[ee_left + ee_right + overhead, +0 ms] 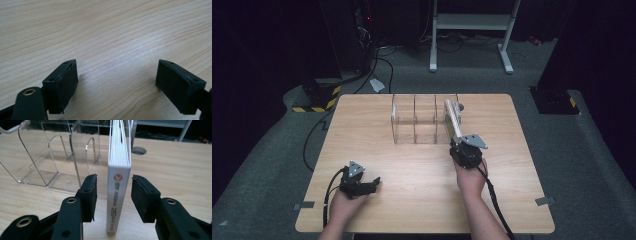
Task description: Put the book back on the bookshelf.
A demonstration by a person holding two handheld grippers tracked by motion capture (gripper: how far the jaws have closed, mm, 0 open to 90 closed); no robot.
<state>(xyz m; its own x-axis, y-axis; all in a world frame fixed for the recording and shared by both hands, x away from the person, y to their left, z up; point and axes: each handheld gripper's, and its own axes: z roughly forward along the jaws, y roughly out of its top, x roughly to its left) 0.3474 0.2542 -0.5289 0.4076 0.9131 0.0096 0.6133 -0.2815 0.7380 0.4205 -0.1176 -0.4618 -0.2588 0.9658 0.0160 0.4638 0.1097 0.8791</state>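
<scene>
A clear acrylic rack [414, 120] with three slots stands at the middle of the wooden table [412, 200]. A white book [453, 119] stands upright in its rightmost slot, spine toward me and sticking out at the front. My right gripper [455, 145] is open, its jaws on either side of the spine with a gap on each side. The right gripper view shows the book [118, 170] between the pads of the right gripper [113, 195], with the rack [57, 157] to the left. My left gripper [374, 184] rests open at the table's near left, nothing in the left gripper [116, 80].
A round cable hole [460, 106] lies in the table just behind the book. On the floor beyond stand a white frame [472, 22], a black and yellow striped base [319, 97] and loose cables. Bare wood [362, 130] stretches left of the rack.
</scene>
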